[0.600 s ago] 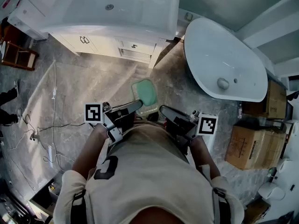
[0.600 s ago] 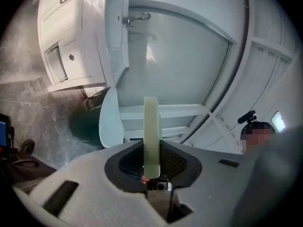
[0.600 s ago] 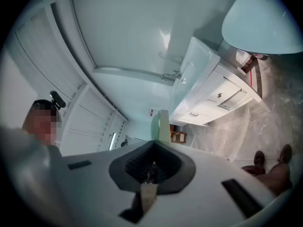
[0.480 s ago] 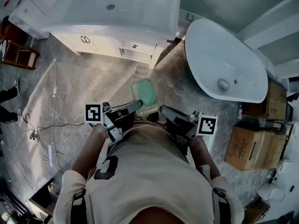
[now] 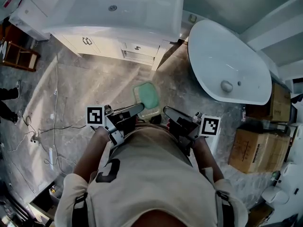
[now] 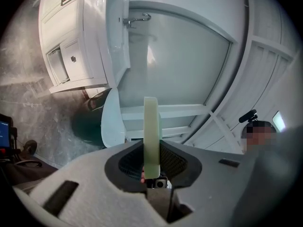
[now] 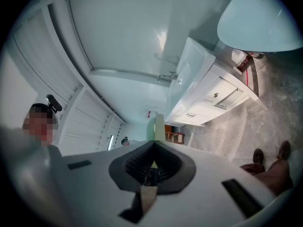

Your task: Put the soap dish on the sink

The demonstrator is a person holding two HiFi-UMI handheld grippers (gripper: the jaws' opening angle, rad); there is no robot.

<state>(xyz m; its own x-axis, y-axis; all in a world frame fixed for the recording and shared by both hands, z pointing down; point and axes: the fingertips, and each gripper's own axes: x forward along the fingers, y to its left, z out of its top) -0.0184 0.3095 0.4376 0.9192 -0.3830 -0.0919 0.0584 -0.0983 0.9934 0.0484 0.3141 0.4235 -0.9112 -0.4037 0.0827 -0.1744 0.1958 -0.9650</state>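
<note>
Barely drifted since half a second before. Held soap dish (image 5: 146,94) edge-on, clenched by left gripper (image 5: 140,106) and right gripper (image 5: 164,109) alike; faced sink (image 5: 165,13) far ahead, slightly left.

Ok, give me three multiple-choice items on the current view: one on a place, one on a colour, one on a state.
1. Where is the soap dish?
A lying on the floor
B held in the air, short of the sink
C in the bathtub

2. What colour is the dish?
A pale green
B red
C black

3. The left tool is:
A open and empty
B shut on the soap dish
C out of view

Answers:
1 B, the head view shows the dish at the tools, well short of the sink.
2 A, it looks pale green in every view.
3 B, the left gripper view shows the jaws clamping the dish edge-on.
</note>
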